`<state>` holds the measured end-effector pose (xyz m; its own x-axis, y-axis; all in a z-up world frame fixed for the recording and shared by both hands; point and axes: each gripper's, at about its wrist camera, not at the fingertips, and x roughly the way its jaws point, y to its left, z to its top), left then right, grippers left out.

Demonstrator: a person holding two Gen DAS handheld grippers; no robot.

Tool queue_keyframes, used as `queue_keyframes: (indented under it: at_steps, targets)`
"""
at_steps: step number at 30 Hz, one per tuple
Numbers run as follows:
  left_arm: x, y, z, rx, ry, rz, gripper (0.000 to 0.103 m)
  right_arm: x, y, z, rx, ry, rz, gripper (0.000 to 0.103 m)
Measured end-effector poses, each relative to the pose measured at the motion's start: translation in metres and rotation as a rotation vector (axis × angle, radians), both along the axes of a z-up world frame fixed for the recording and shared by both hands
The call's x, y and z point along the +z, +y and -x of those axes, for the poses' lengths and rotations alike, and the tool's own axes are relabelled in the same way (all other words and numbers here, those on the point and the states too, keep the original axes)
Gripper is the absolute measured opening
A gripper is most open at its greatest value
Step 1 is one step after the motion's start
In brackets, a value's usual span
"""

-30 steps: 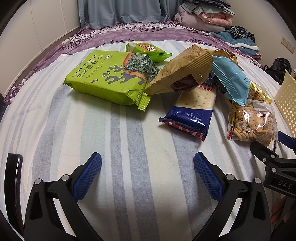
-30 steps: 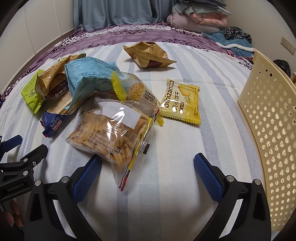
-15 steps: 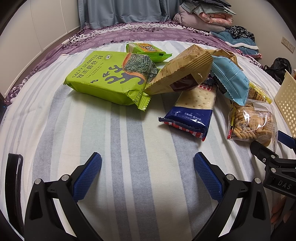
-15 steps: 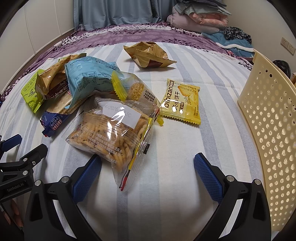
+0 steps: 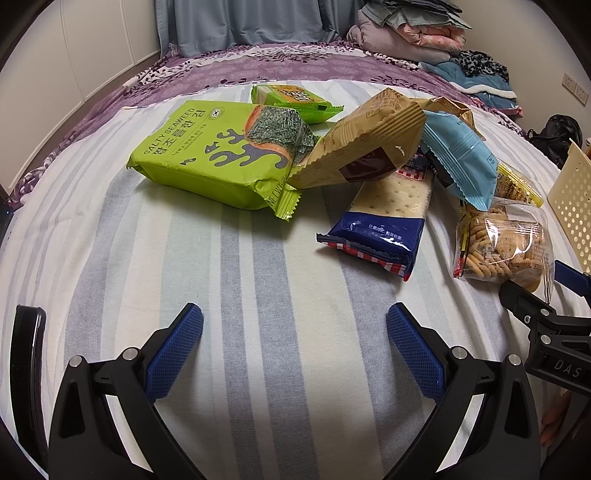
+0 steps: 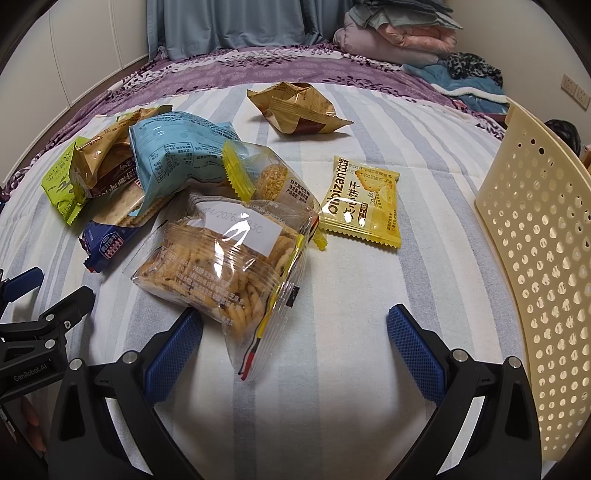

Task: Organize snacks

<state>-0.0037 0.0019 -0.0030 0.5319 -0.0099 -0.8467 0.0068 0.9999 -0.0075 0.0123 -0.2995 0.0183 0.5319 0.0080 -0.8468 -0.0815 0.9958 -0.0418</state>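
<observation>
Snack packs lie in a heap on a striped bed sheet [image 5: 258, 280]. In the left wrist view: a green seaweed pack [image 5: 221, 155], a small green pack [image 5: 291, 99], a tan pack [image 5: 369, 144], a blue cracker pack [image 5: 384, 221], a light blue pack [image 5: 461, 162] and a clear biscuit bag [image 5: 502, 247]. The clear biscuit bag [image 6: 229, 266] lies just ahead of my right gripper [image 6: 295, 332], which is open and empty. A yellow biscuit pack [image 6: 362, 203] and a crumpled tan pack [image 6: 295, 107] lie beyond. My left gripper [image 5: 295, 332] is open and empty over bare sheet.
A cream perforated basket [image 6: 535, 266] stands on its side at the right; its edge shows in the left wrist view [image 5: 576, 199]. Folded blankets [image 6: 399, 37] and clothes lie at the far end of the bed. A curtain [image 5: 240, 22] hangs behind.
</observation>
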Motion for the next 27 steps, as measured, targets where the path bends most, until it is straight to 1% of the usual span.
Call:
queue_keyframes:
  at_steps: [27]
  targets:
    - [-0.0006,-0.0033,-0.0018,0.0,0.012,-0.006,0.101,0.0022,0.0,-0.0025,0.001,0.008,0.003,0.098]
